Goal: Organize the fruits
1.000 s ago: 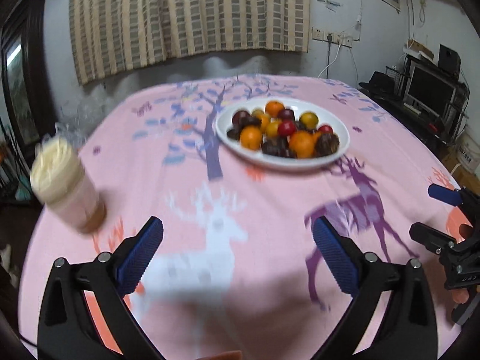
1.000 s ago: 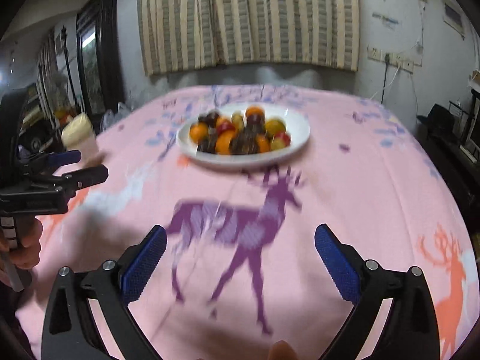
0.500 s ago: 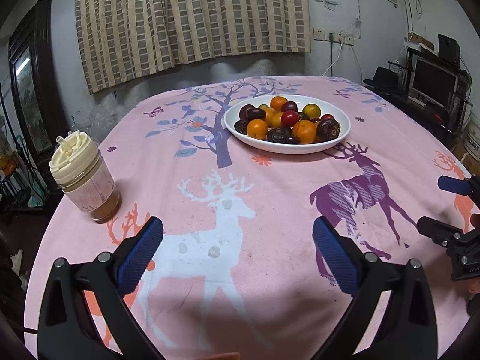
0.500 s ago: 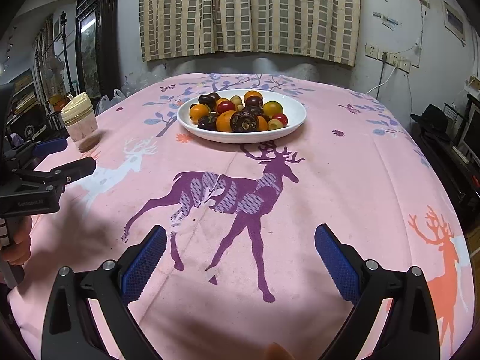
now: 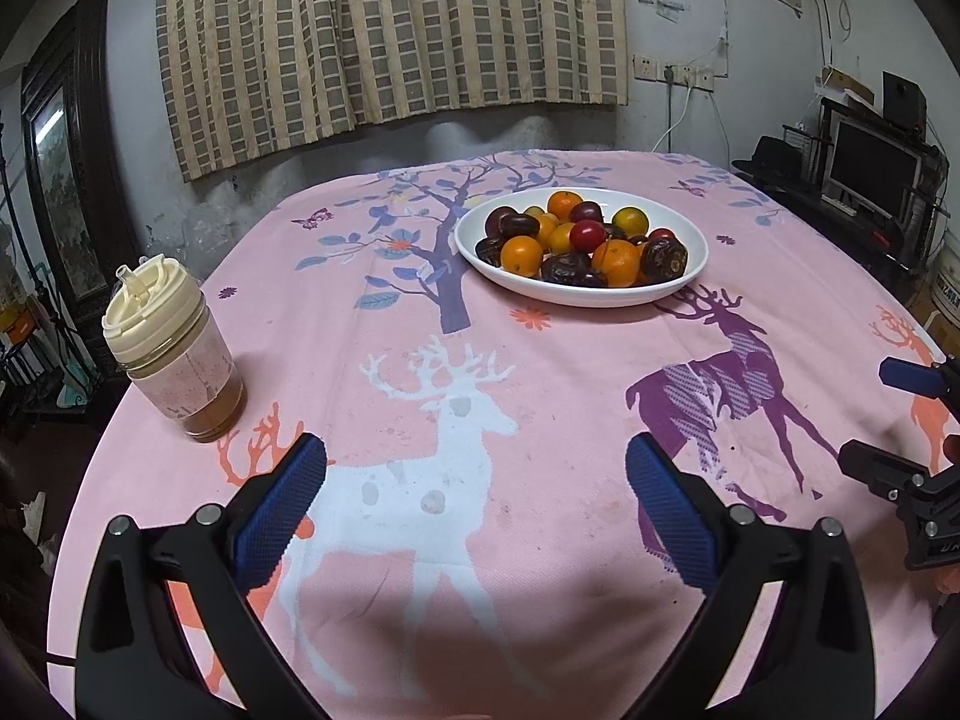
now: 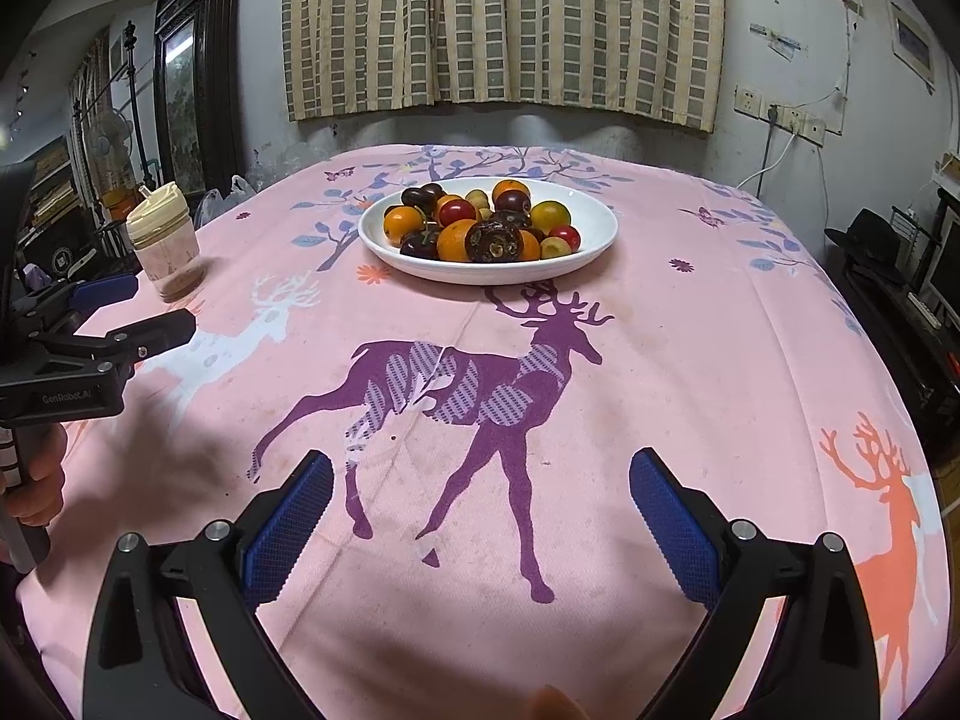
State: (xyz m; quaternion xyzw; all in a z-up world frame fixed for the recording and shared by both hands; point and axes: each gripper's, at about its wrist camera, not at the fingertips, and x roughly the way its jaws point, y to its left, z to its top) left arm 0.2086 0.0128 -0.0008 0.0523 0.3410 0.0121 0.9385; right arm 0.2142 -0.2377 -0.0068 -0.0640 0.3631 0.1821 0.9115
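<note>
Lidded jar (image 5: pixel 171 354) is standing upright at far left of the pink tabletop (image 5: pixel 540 396). Left tongs (image 5: pixel 474 510) are hovering spread apart, gripping nothing. White plate (image 5: pixel 684 222) of mixed fruits (image 5: pixel 579 240) is sitting at the far centre. Right tongs (image 6: pixel 480 516) are likewise hovering apart, empty.

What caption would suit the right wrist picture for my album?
Open right gripper hovers over a pink deer-print tablecloth, facing a white oval plate of mixed fruits.

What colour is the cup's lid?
Cream, on the cup with brown dregs; clearest in the left wrist view.
</note>
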